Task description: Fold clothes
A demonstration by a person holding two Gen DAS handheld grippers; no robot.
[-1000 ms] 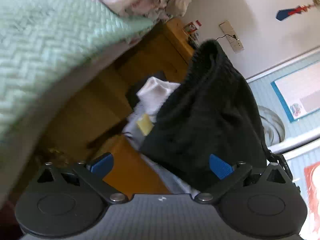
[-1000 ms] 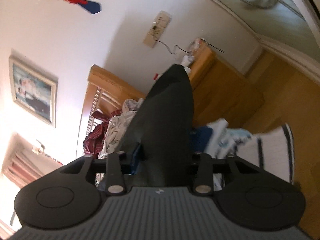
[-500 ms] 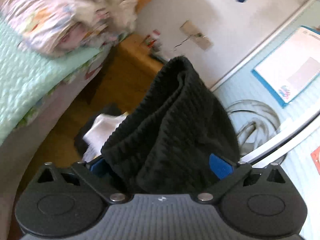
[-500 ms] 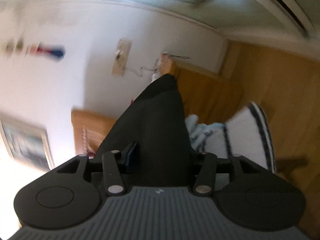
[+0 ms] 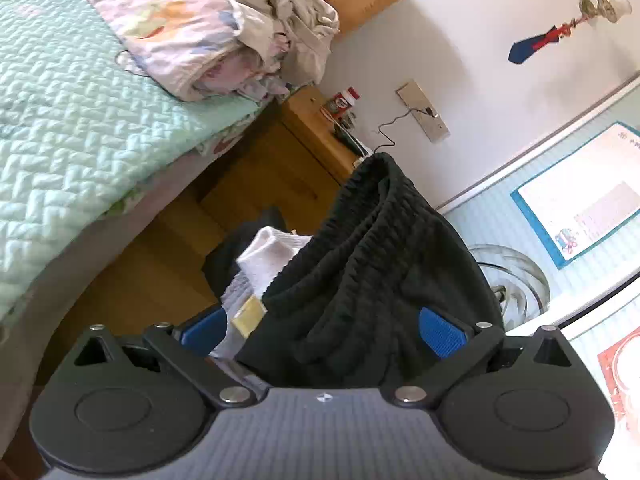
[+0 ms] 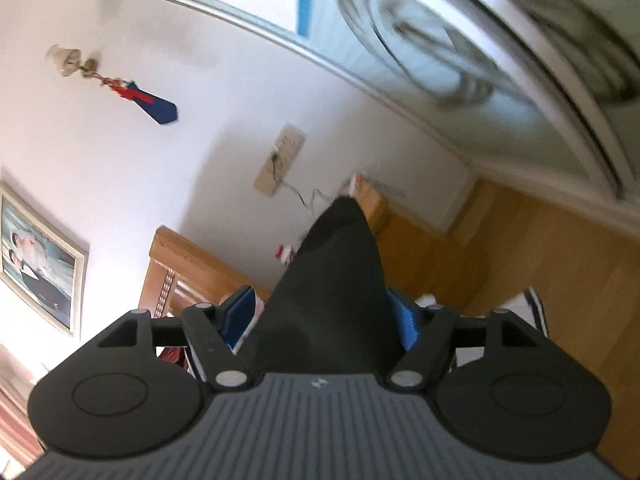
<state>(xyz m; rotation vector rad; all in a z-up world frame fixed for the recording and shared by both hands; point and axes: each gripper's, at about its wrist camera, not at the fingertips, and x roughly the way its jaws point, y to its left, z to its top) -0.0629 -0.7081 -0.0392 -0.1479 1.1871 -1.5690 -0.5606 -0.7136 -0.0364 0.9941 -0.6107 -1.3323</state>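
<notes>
Left view. Your left tongs (image 5: 320, 326) stand spread wide; the blue pads (image 5: 440, 336) sit well apart. A black ribbed garment (image 5: 372, 280) is bunched between them, its gathered waistband rising away from the camera. The cloth touches the right-hand pad; the left-hand pad looks clear of it. Whether the tongs carry the cloth or it only drapes across them, you cannot tell from this view.

Just past the left-hand pad: a pile of white laundry (image 5: 272, 256) with a yellow tag, lying on the wooden floor (image 5: 152, 264). Left of that, the bed (image 5: 72, 120) with a pale green quilt, and a heap of crumpled clothes (image 5: 224, 28) at its far end. Further back, a wooden nightstand (image 5: 320, 132) against the white wall, small bottles on top.

Right view (blurred). Your right tongs (image 6: 324, 318) are drawn in, pinching the same black garment (image 6: 332, 280) between the blue pads; the cloth runs forward to a narrow point. Held in the air, off the floor. Beyond it, a striped white cloth (image 6: 524, 312) low at right, a wooden headboard (image 6: 180, 264), and a framed picture (image 6: 36, 272) on the wall at left.
</notes>
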